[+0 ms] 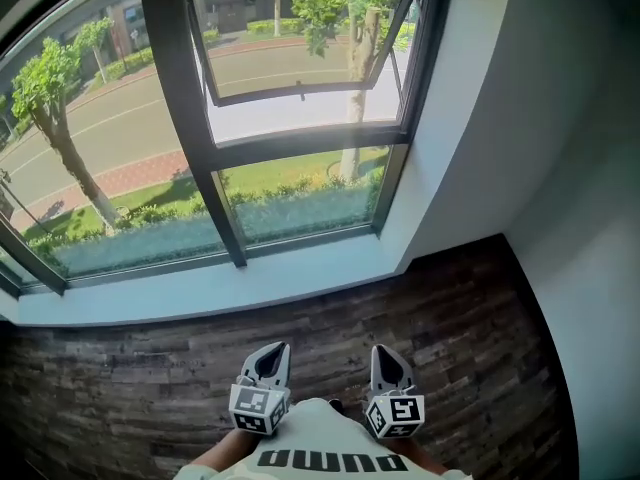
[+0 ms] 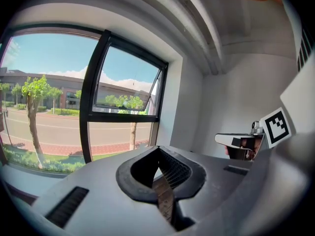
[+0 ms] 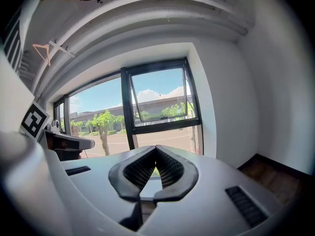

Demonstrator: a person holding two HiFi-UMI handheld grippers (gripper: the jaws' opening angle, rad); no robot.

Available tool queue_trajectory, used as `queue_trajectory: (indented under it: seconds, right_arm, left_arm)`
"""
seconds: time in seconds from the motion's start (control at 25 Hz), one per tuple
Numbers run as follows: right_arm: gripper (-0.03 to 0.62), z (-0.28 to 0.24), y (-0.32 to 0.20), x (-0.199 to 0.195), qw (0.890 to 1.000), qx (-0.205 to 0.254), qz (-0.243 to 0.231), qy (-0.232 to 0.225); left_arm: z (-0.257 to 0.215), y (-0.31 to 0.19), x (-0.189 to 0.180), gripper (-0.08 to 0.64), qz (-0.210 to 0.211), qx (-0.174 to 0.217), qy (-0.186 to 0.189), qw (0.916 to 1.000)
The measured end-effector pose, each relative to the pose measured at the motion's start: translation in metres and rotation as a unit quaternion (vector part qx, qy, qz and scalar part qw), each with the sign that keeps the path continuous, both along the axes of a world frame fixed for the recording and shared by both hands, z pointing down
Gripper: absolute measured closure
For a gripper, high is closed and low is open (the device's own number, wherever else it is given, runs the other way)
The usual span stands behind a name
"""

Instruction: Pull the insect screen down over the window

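The window has a dark frame, and its upper sash is tilted open outward. No insect screen shows across the glass in any view. My left gripper and right gripper are low in the head view, side by side over the floor, well short of the sill. Both are shut with nothing between their tips. In the left gripper view the left gripper points at the window's right corner. The right gripper points at the open sash.
A pale sill runs below the window, with dark wood-plank floor in front of it. A white wall closes in on the right. A clothes hanger hangs high at the left in the right gripper view.
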State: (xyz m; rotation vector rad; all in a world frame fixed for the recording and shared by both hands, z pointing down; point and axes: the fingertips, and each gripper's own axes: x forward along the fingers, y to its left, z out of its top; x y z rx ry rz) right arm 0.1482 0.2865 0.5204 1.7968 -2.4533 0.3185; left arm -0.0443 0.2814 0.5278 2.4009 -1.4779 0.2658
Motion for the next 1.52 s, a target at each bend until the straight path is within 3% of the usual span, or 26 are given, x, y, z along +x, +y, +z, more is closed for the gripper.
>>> queue_trajectory:
  seconds: [0.2, 0.4, 0.68, 1.04, 1.32, 1.52]
  right_arm:
    - [0.586, 0.008, -0.027, 0.036, 1.000, -0.007, 0.006, -0.002]
    - [0.586, 0.024, -0.064, 0.040, 1.000, -0.022, 0.008, -0.004]
    - [0.586, 0.026, -0.157, 0.037, 0.999, -0.026, 0.029, 0.026]
    - [0.586, -0.011, -0.309, -0.017, 0.998, 0.011, 0.033, 0.055]
    - [0.586, -0.034, -0.409, -0.065, 0.998, 0.034, 0.017, 0.051]
    - [0.586, -0.043, -0.451, -0.089, 0.997, 0.044, -0.006, 0.059]
  left_arm:
    - [0.003, -0.020, 0.029, 0.546, 0.007, -0.006, -0.014, 0.9999]
    - [0.015, -0.057, 0.033, 0.546, 0.006, -0.020, -0.017, 0.9996]
    - [0.033, -0.169, 0.028, 0.546, 0.016, -0.026, -0.009, 0.9995]
    - [-0.009, -0.325, -0.009, 0.546, 0.040, 0.016, 0.034, 0.9985]
    - [-0.044, -0.424, -0.045, 0.546, 0.005, 0.056, 0.034, 0.9978]
    - [-0.059, -0.460, -0.059, 0.546, -0.009, 0.068, 0.034, 0.9971]
